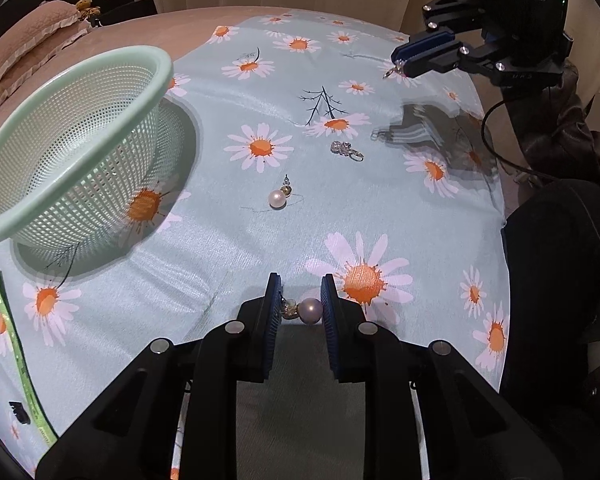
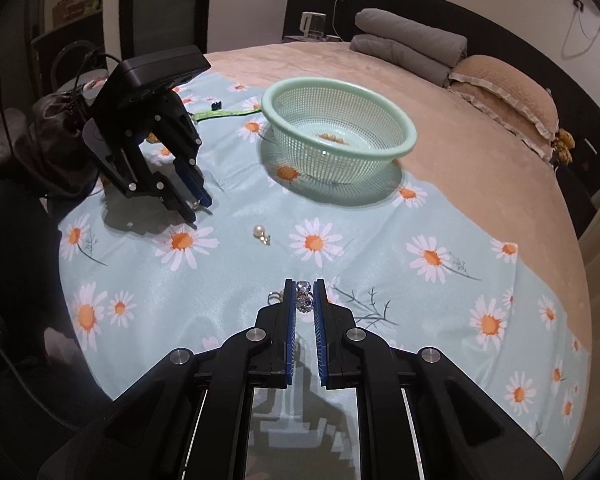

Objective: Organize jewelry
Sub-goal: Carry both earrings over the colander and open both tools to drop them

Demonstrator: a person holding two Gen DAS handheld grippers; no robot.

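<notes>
My left gripper (image 1: 300, 290) is shut on a pearl earring (image 1: 311, 311), low over the daisy-print cloth (image 1: 228, 240). A second pearl earring (image 1: 278, 199) lies on the cloth ahead of it, and a silver crystal earring (image 1: 345, 149) lies farther right. My right gripper (image 2: 304, 283) is shut on another crystal earring (image 2: 304, 299) and hangs above the cloth; in the left wrist view the right gripper (image 1: 400, 60) is at the upper right. A green mesh basket (image 2: 412, 136) stands behind, with small gold-orange pieces (image 2: 332, 137) in it. The left gripper (image 2: 198, 204) is left of the loose pearl earring (image 2: 260, 234).
The cloth covers part of a tan bed (image 2: 480, 184). Pillows (image 2: 508, 88) and a folded grey blanket (image 2: 412, 40) lie at its far side. A green strap (image 1: 16, 352) lies by the basket (image 1: 140, 53). A dark bag (image 2: 48, 148) and cables sit at the cloth's edge.
</notes>
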